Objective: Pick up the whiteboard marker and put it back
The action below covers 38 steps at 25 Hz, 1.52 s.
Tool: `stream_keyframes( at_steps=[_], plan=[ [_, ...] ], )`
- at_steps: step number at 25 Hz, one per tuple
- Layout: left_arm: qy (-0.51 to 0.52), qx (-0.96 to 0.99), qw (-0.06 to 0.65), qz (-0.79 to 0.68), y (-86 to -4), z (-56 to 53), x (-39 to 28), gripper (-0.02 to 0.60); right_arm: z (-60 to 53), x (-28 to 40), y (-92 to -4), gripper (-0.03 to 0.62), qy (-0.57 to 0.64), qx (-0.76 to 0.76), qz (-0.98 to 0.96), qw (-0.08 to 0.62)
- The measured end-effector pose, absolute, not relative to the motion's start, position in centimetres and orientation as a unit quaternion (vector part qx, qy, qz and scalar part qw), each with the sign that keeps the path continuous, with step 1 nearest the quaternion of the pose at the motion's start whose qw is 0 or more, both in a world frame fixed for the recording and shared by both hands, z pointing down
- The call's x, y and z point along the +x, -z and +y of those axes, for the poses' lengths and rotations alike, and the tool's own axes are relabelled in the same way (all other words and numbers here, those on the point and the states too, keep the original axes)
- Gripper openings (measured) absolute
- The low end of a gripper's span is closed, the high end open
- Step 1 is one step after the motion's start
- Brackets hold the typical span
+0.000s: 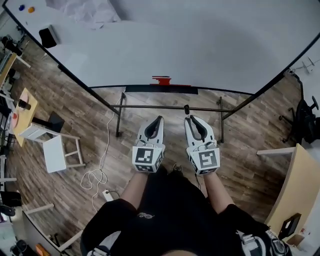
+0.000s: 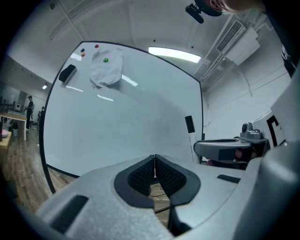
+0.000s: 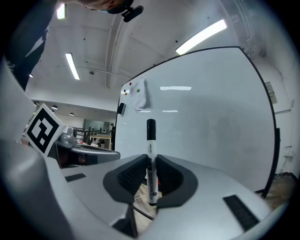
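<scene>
The whiteboard marker (image 3: 150,154), white with a black cap, stands upright between the pads of my right gripper (image 3: 151,177), which is shut on its barrel. In the head view its black cap (image 1: 186,108) pokes out just past the right gripper (image 1: 190,120). The left gripper (image 1: 158,120) is beside it, shut with nothing between its pads (image 2: 165,177). Both grippers point level at the large whiteboard (image 1: 190,45). From the left gripper view the marker (image 2: 190,130) shows at the right, above the right gripper's body (image 2: 224,149). A black tray (image 1: 161,89) with a red object (image 1: 161,80) runs along the board's lower edge.
On the board are a black eraser (image 1: 48,36), a white cloth (image 1: 95,12) and small magnets (image 1: 26,8). The board's stand has a black crossbar (image 1: 150,106) just ahead of the grippers. A white stool (image 1: 61,152) and a cable (image 1: 98,176) lie left; a desk (image 1: 299,186) is right.
</scene>
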<state>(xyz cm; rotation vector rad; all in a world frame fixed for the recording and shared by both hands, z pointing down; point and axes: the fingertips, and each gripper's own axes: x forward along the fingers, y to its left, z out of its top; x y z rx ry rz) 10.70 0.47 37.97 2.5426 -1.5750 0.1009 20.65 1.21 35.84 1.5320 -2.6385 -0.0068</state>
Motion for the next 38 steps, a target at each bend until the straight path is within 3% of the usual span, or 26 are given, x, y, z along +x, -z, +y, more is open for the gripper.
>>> stream_keyframes(
  at_steps=[10,30,38],
  plan=[
    [-0.040,0.848,0.087,-0.521,-38.9,2.3,8.4,0.008,3.1,19.1,-36.9,0.054,-0.010,0.515,-0.856,0.050],
    [-0.059,0.924,0.112,-0.360,-41.5,-4.2,-2.5,0.008,-2.1,5.6,-39.6,0.054,-0.014,0.620,-0.778,0.100],
    [-0.062,0.931,0.121,-0.338,-42.7,-7.3,-2.0,0.008,-5.2,6.2,-39.8,0.054,0.017,0.619,-0.771,0.152]
  ],
)
